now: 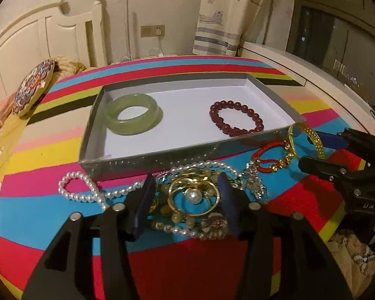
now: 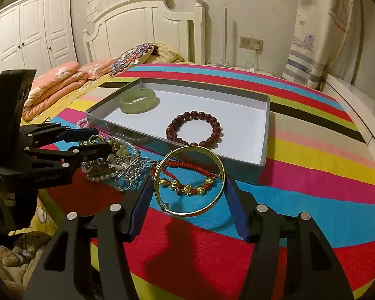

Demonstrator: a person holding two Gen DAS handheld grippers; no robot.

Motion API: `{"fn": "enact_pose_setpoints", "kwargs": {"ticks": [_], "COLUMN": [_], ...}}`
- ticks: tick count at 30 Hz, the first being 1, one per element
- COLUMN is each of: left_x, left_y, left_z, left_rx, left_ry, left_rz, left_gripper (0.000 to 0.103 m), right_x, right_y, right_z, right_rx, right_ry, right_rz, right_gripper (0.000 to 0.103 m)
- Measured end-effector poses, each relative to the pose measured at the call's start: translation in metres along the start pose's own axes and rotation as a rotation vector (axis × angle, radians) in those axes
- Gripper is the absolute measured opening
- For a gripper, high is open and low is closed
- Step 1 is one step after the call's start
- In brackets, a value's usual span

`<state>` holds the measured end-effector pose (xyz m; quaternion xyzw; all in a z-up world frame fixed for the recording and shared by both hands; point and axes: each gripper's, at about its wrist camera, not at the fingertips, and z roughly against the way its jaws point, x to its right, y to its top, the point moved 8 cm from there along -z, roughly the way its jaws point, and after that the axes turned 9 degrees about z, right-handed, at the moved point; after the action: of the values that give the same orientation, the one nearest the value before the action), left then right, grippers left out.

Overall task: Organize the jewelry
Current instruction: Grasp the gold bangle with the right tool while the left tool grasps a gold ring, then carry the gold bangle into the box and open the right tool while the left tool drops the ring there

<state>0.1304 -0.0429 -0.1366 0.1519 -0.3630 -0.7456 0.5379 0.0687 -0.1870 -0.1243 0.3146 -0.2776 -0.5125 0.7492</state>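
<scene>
At frame centre, our right gripper (image 2: 188, 195) spreads its blue fingers around the thin gold metal bangle (image 2: 189, 181), touching neither side clearly. Our left gripper (image 1: 185, 200), likewise apart, straddles the gold hoop with a white pearl (image 1: 193, 196) at lower centre.

Black tool (image 1: 185, 200) frames, blue finger pads (image 2: 235, 210), silver bolts

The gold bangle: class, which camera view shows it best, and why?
The right wrist view: the gold bangle shows as a whole ring between the open right gripper fingers, tilted up on its far side. The left wrist view shows it small at the frame's edge, partly hidden by the right gripper.
</scene>
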Motion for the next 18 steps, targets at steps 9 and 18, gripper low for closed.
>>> {"fn": "enact_pose_setpoints", "kwargs": {"ticks": [9, 18], "left_x": [0.013, 0.015], "left_y": [0.004, 0.025], "left_z": [0.010, 0.032], "left_rx": [0.034, 0.096], "left_ry": [-0.037, -0.057], "left_rz": [-0.040, -0.030], "left_gripper": [0.037, 0.037], "right_x": [0.001, 0.003], "right_y": [0.001, 0.003], "right_z": [0.001, 0.003], "right_rx": [0.011, 0.021], "right_ry": [-0.004, -0.004], "right_rz": [-0.006, -0.015], "right_gripper": [0.057, 0.057]}}
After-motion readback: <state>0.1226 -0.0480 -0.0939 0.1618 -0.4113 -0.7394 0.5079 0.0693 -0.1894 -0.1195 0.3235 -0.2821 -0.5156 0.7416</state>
